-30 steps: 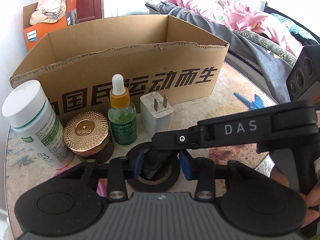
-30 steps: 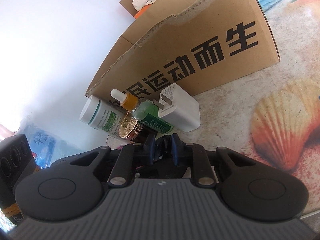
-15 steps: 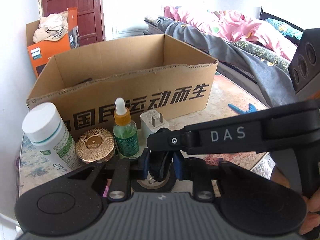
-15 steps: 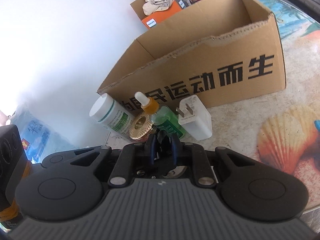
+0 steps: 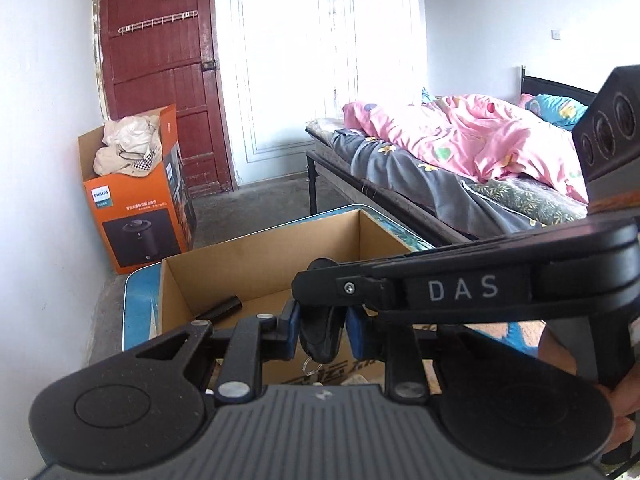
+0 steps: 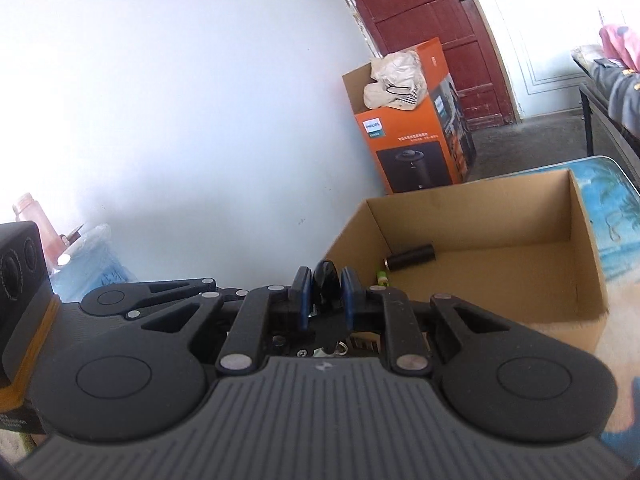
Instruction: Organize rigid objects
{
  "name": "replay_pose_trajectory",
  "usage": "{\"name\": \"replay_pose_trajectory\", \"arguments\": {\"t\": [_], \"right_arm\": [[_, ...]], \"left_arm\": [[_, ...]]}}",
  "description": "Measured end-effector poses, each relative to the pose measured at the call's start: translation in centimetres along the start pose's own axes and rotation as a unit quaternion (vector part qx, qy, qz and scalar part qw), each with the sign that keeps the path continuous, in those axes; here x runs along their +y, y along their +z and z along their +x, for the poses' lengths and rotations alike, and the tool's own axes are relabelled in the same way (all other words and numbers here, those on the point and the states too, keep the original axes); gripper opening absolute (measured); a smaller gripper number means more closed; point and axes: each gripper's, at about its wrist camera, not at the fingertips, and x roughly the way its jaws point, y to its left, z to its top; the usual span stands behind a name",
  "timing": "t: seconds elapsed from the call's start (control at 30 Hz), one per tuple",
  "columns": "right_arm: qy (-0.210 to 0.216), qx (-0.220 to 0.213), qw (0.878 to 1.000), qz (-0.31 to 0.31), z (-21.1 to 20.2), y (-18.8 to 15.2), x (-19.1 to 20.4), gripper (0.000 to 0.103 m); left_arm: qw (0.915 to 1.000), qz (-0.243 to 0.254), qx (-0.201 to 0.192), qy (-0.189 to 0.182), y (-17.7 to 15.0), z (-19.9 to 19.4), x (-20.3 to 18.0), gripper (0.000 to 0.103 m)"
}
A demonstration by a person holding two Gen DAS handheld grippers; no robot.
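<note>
Cardboard box (image 5: 260, 276), open-topped, stands on the blue-edged worktop (image 5: 140, 292) ahead of and below both grippers. Far left on its floor lies a dark cylinder (image 5: 222, 308), long axis running left to right. Just right of it in the right wrist view is a small green item (image 6: 382, 278), too small to identify.

Centre of the left wrist view: the left gripper (image 5: 322, 326) has just been closing its jaws, and they now stand nearly together, blue pads pressed on either flank of a black fob (image 5: 318, 334). The fob's long axis is roughly upright, with the key ring (image 5: 312, 366) dangling from its lower end.

Right: the right gripper (image 6: 326, 298) reaches in across the left one, its jaws drawn fully in on the same fob from above. The fob's rounded top shows between its pads.

Judgement: the fob is off the worktop, near the box's near wall and above its rim. The box opening lies forward and down from both sets of jaws, so the drop calls for a short carry over that wall. Neither hand is nearer, since both have it. One grip probably has to let go first. The clear floor right of the cylinder looks the safer landing.
</note>
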Motion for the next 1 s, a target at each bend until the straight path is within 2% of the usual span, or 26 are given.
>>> {"name": "replay_pose_trajectory", "arguments": {"t": [0.07, 0.17, 0.23, 0.4, 0.6, 0.73, 0.83, 0.93, 1.0], "right_arm": [[0.003, 0.019, 1.0, 0.006, 1.9, 1.9, -1.0, 0.015], [0.018, 0.076, 0.995, 0.057, 6.1, 4.4, -3.9, 0.015], [0.032, 0.126, 0.985, 0.113, 9.4, 5.4, -6.6, 0.015], [0.046, 0.222, 0.948, 0.224, 16.8, 4.4, -12.6, 0.015], [0.025, 0.294, 0.927, 0.231, 22.4, 3.5, -14.8, 0.015], [0.005, 0.338, 0.915, 0.22, 25.7, 3.4, -15.5, 0.017], [-0.014, 0.348, 0.913, 0.212, 27.3, 3.4, -15.2, 0.017], [-0.031, 0.323, 0.925, 0.197, 27.4, 3.9, -15.1, 0.018], [-0.029, 0.304, 0.931, 0.202, 27.0, 4.3, -15.2, 0.021]], "left_arm": [[0.9998, -0.006, 0.016, -0.003, 1.4, 1.8, 1.1, 0.025], [0.998, -0.01, 0.062, 0.002, 2.7, 5.6, 2.8, 0.025], [0.995, -0.015, 0.098, 0.008, 2.9, 8.3, 3.9, 0.025], [0.9829, -0.019, 0.183, 0.012, 2.0, 14.4, 5.9, 0.025], [0.9651, -0.013, 0.261, 0.02, 0.4, 19.3, 7.8, 0.023], [0.9558, -0.015, 0.292, 0.032, 0.1, 21.0, 8.5, 0.023], [0.9539, -0.023, 0.297, 0.037, 0.3, 21.4, 8.6, 0.025], [0.959, -0.025, 0.28, 0.039, 0.7, 20.8, 8.5, 0.028], [0.9627, -0.034, 0.266, 0.031, 0.8, 20.0, 8.5, 0.037]]}}
